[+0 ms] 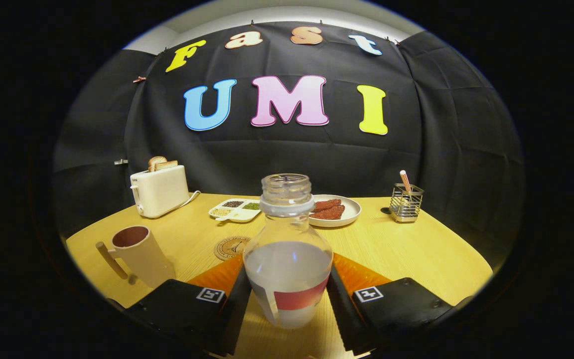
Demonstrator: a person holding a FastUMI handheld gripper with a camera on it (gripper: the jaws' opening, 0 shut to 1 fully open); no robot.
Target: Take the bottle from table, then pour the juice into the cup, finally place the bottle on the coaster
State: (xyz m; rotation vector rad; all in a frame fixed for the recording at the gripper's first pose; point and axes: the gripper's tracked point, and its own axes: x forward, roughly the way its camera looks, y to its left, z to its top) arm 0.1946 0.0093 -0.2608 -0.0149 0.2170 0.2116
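Note:
A clear, uncapped bottle (pixel 287 259) with pale juice filling its lower half and a red band on its label stands upright between my fingers. My gripper (pixel 288 279) is shut on the bottle, with both fingers pressing on its sides. A cream cup (pixel 140 257) with a side handle and a dark inside stands on the wooden table (pixel 416 249), to the left of my left finger. A round coaster (pixel 229 248) lies flat just beyond the left finger; the bottle hides part of it.
Further back on the table stand a white toaster (pixel 160 192) with bread slices at the left, a divided tray (pixel 234 209) of grains, and a plate (pixel 349 214) of reddish food behind the bottle. A metal mesh holder (pixel 405 203) stands at the right.

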